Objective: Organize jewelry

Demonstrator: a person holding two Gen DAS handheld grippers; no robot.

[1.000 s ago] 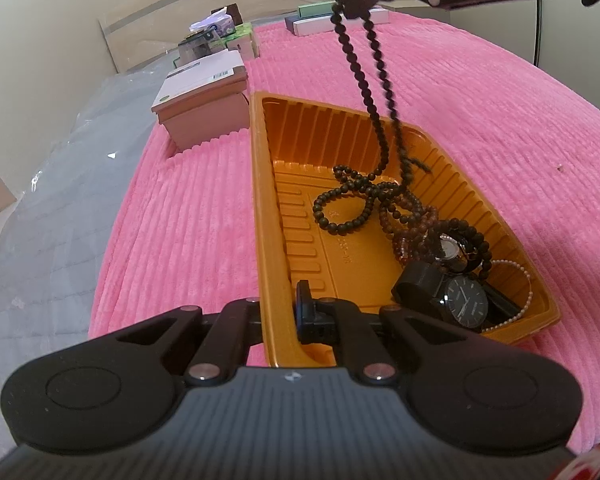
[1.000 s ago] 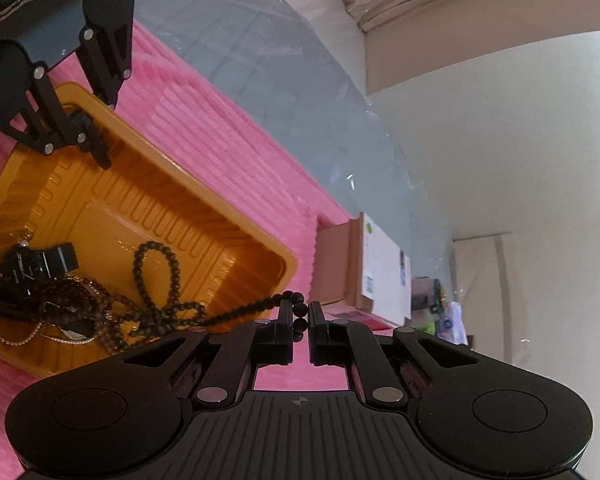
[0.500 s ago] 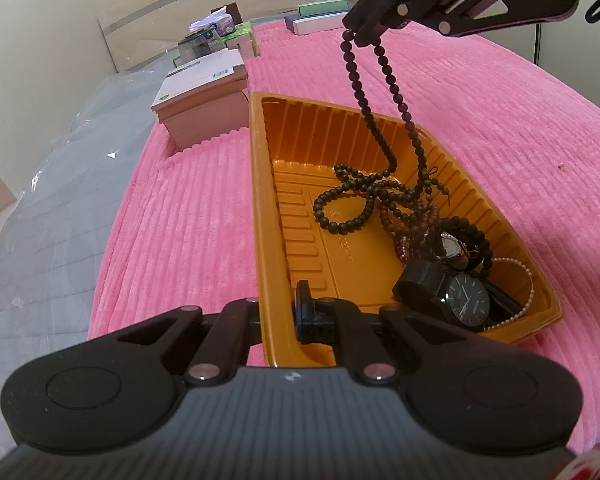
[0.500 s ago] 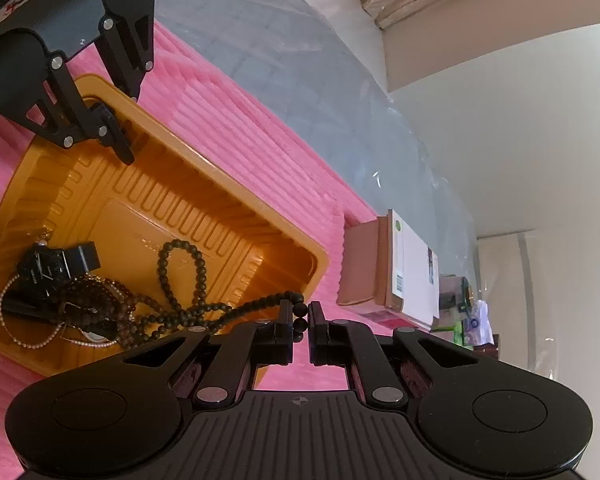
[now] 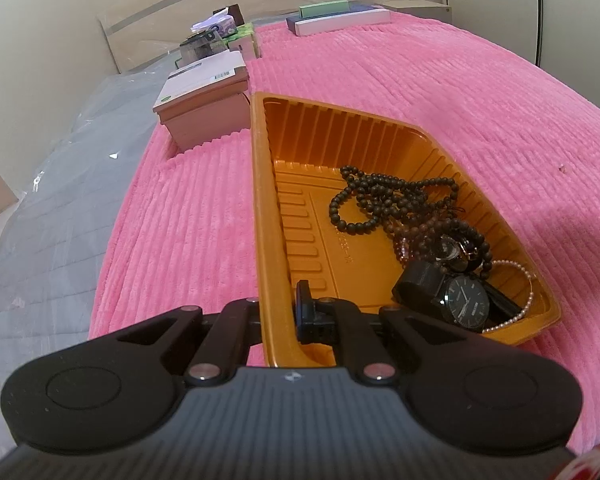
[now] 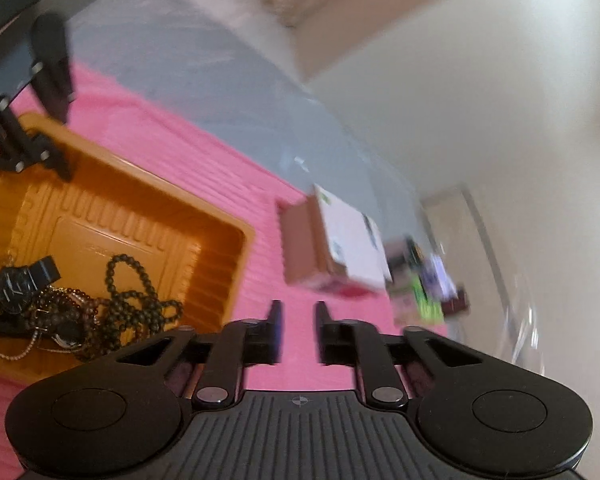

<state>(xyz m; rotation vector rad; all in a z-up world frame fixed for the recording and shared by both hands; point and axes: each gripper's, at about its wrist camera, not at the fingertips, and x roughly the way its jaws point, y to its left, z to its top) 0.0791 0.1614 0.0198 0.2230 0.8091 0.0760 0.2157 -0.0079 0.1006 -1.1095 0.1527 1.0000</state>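
2 grippers: left gripper [image 5: 290, 312] clamps tray [image 5: 260, 216] rim; right gripper [image 6: 297, 312] just opened, empty.

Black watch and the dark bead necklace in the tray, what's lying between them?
In the left wrist view, a tangle of brown bead bracelets and a smaller watch lies between the black watch and dark bead necklace.

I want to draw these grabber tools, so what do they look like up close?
Each hand-held gripper is matte black. The left hand-held gripper and the right hand-held gripper both have a ribbed dark grey body with a small crosshair mark, two rounded wings bearing round discs, and angled link arms joined by silver rivets, leading to two flat black fingers. No cables or sleeves show.
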